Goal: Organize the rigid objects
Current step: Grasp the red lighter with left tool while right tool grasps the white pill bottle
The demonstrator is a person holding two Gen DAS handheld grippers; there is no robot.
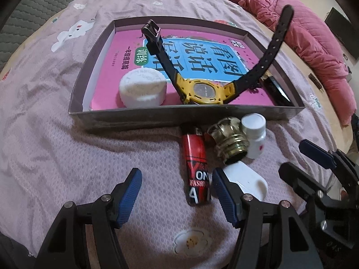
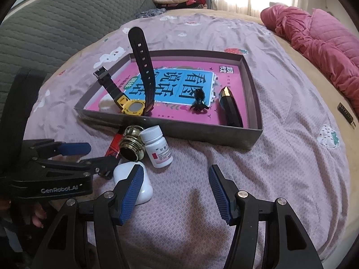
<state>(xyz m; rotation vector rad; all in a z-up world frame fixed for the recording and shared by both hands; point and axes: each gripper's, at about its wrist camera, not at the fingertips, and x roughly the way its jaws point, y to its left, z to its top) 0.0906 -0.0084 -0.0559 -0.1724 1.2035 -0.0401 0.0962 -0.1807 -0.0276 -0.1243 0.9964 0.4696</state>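
A shallow grey box [image 1: 157,117] [image 2: 202,132] lies on the bed with a pink book in it. On the book are a yellow watch [image 1: 204,90] [image 2: 133,107], a white round container [image 1: 143,87], a black faceted stick [image 2: 228,105] and a small black clip [image 2: 199,102]. In front of the box lie a red lighter [image 1: 196,168] [image 2: 114,144], a gold cap [image 1: 231,141] [image 2: 131,145], a white pill bottle [image 1: 255,134] [image 2: 157,148] and a white earbud case [image 1: 249,179] [image 2: 145,191]. My left gripper [image 1: 177,192] [image 2: 96,154] is open with the lighter's near end between its fingers. My right gripper [image 2: 176,190] [image 1: 298,159] is open over bare cloth, beside the case.
A lilac bedspread [image 2: 269,168] with wrinkles covers the bed. A bunched pink quilt [image 1: 303,33] [image 2: 314,33] lies at the far right. A grey padded backrest [image 2: 56,22] stands at the far left, with folded clothes behind it.
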